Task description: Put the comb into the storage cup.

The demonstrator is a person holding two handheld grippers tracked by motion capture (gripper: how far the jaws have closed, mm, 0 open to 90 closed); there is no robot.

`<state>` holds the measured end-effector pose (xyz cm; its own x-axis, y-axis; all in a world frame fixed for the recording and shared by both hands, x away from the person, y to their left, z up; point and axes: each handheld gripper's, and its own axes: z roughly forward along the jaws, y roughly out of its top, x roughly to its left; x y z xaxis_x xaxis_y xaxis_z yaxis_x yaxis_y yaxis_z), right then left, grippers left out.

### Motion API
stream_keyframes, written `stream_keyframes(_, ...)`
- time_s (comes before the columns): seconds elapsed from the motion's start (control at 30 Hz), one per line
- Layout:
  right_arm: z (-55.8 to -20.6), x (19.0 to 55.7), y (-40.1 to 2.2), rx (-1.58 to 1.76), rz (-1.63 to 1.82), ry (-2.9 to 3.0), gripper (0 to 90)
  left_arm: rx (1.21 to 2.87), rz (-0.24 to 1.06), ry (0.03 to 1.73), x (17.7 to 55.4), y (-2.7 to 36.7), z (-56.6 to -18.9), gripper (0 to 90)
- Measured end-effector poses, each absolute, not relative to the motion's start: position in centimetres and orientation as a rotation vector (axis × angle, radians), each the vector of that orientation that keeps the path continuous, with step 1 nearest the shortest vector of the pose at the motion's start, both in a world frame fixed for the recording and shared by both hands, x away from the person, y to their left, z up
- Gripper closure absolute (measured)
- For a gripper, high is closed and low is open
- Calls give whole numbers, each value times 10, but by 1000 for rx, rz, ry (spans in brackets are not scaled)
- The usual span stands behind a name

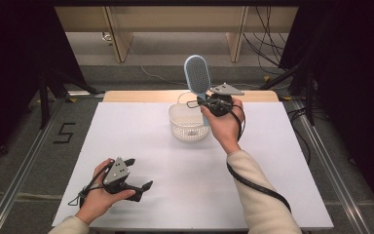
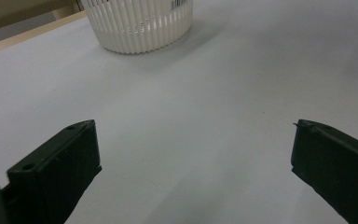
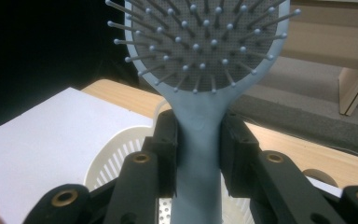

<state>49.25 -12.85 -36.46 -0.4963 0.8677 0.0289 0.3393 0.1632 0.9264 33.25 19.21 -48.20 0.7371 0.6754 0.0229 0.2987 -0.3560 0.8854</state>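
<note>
The right gripper [image 1: 205, 100] holds a blue hairbrush [image 1: 197, 73] upright above the white basket [image 1: 189, 123] in the high view; lowered off-centre, the handle could catch the rim and tip the light basket. In the left gripper view, the left gripper [image 2: 193, 144] rests spread wide and empty on the table [image 2: 205, 93]. In the right gripper view, the pads clamp the handle's neck, bristled head above; a slack grip would let the brush swing.

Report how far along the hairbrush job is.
Done: the right gripper has the blue hairbrush clamped by its handle, lifted upright. In hand: it hangs above the white basket. Left: the brush is not yet in the basket; the left gripper rests open on the table.
</note>
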Motion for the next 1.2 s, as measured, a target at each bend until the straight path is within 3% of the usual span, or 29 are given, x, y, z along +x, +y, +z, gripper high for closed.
stream_keyframes(1.2,-355,504,-119,1119,1320,1914,708,1950,479,738,332,192,-481,5)
